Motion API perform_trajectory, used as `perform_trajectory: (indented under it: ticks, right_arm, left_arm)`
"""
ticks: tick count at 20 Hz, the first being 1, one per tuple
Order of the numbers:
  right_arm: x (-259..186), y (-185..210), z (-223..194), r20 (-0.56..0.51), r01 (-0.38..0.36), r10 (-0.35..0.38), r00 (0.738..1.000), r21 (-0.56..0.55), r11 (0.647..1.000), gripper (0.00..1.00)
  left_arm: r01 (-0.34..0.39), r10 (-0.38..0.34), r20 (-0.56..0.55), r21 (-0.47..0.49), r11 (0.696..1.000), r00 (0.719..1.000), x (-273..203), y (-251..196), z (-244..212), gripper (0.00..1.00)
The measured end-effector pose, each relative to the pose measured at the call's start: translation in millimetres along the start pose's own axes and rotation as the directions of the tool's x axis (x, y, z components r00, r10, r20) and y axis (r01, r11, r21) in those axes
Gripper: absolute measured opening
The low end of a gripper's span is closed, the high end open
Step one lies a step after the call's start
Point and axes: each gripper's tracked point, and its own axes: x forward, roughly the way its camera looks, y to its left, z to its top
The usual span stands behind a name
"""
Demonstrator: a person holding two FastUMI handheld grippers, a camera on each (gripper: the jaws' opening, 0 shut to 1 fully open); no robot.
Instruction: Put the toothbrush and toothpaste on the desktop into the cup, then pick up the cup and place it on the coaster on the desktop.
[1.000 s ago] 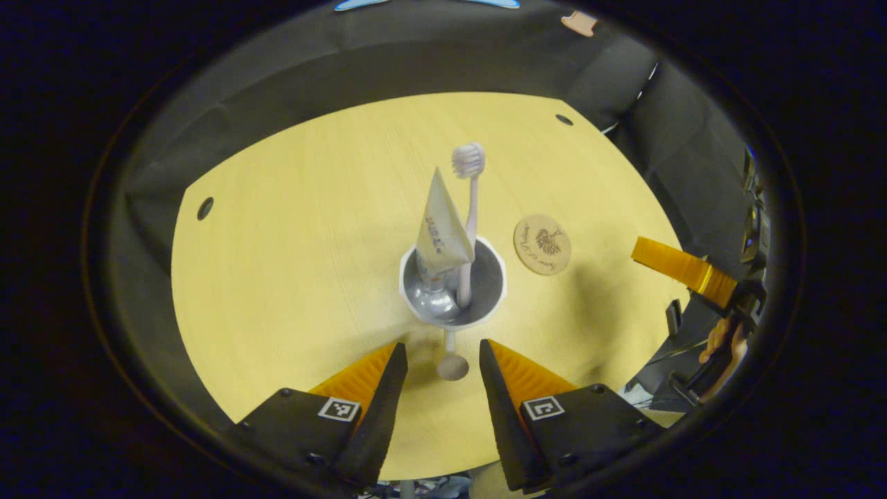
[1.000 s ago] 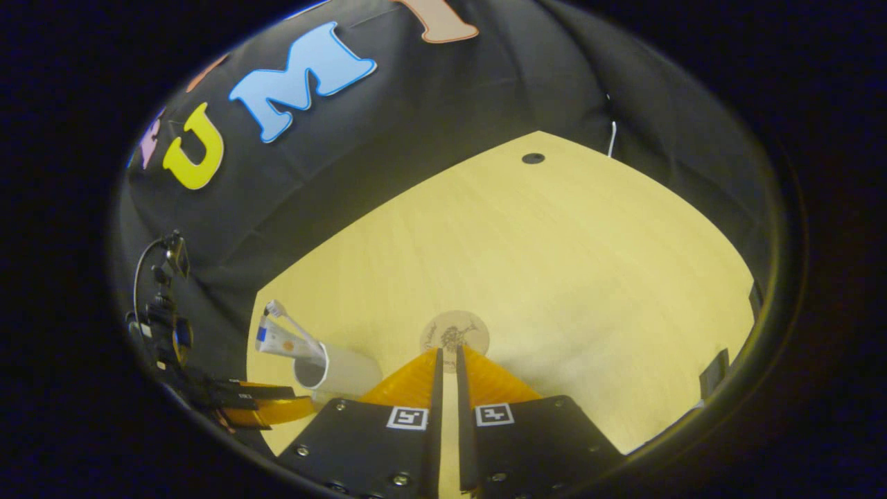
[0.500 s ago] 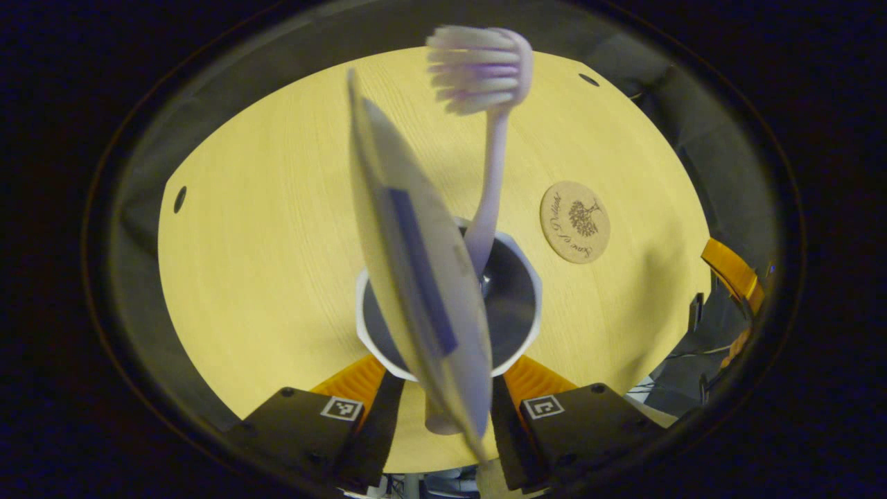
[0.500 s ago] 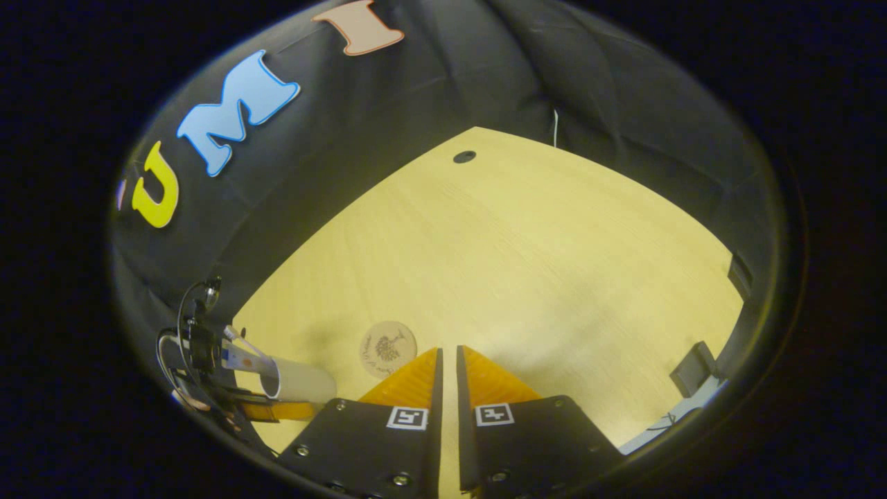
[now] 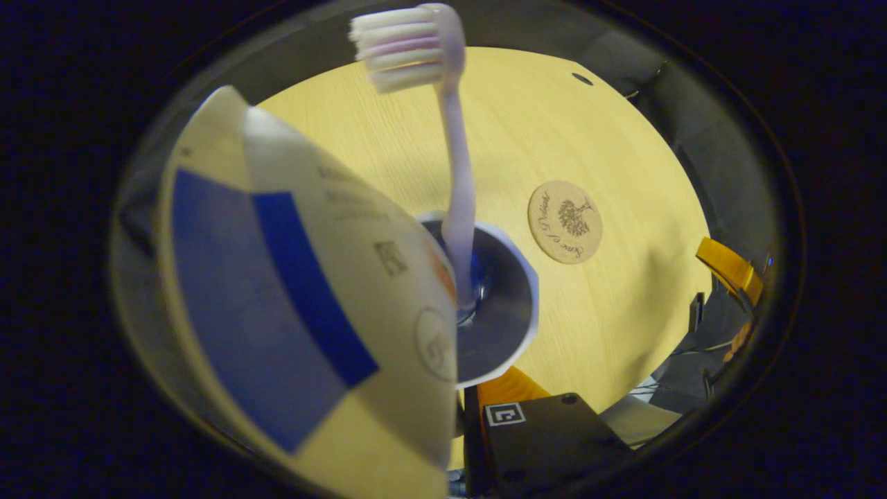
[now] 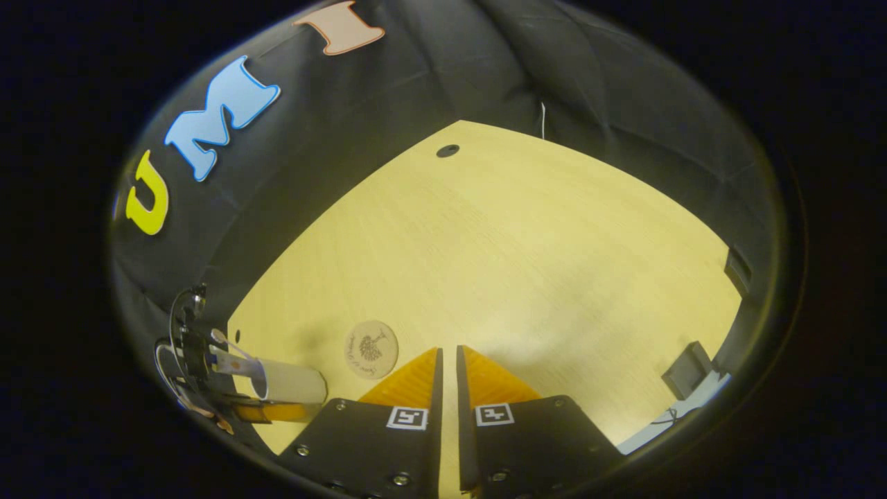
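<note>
In the left gripper view, the left gripper (image 5: 463,409) has the white faceted plastic cup (image 5: 516,305) between its jaws; one finger is hidden by the tube, so I cannot tell whether both press on it. The white-and-blue toothpaste tube (image 5: 291,305) leans out of the cup toward the camera, and the pale lilac toothbrush (image 5: 454,187) stands inside, bristles up. If the cup tilts as it is carried, the top-heavy tube could tip out. Farther right on the yellow wooden tabletop (image 5: 610,138) lies the round engraved wooden coaster (image 5: 565,222), apart from the cup. The right gripper (image 6: 448,360) hovers, jaws nearly closed and empty.
</note>
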Motion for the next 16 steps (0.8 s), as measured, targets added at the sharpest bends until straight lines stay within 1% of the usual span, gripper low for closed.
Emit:
perform_trajectory:
  ticks: [1,4,5,8,10,12,16]
  right_arm:
    - [1,1,-2,-0.002,-0.003,0.003,1.000,0.000,1.000,0.11]
    - [0,0,-2,0.001,-0.006,0.006,1.000,-0.003,1.000,0.11]
    - [-2,-3,-2,0.006,-0.004,0.004,1.000,-0.001,1.000,0.11]
    - [-10,-23,2,0.019,0.016,-0.017,1.000,0.035,0.999,0.11]
    - [-15,-37,5,0.028,0.034,-0.037,0.999,0.078,0.996,0.11]
    - [-19,-56,8,0.034,0.055,-0.059,0.998,0.119,0.991,0.11]
    - [-20,-74,7,0.028,0.078,-0.084,0.996,0.157,0.984,0.11]
  left_arm:
    - [-0.005,0.005,0.010,0.026,1.000,1.000,-4,-5,7,0.29]
    - [0.015,-0.016,0.025,0.069,0.998,1.000,-9,-30,26,0.29]
    - [0.019,-0.022,0.029,0.095,0.995,0.999,-7,-43,38,0.29]
    - [0.033,-0.038,0.030,0.159,0.987,0.999,-3,-76,59,0.29]
    - [0.047,-0.051,0.019,0.192,0.980,0.999,3,-93,60,0.29]
    - [0.060,-0.061,0.001,0.202,0.977,0.998,6,-101,59,0.29]
    - [0.044,-0.040,-0.023,0.215,0.976,0.999,12,-100,60,0.29]
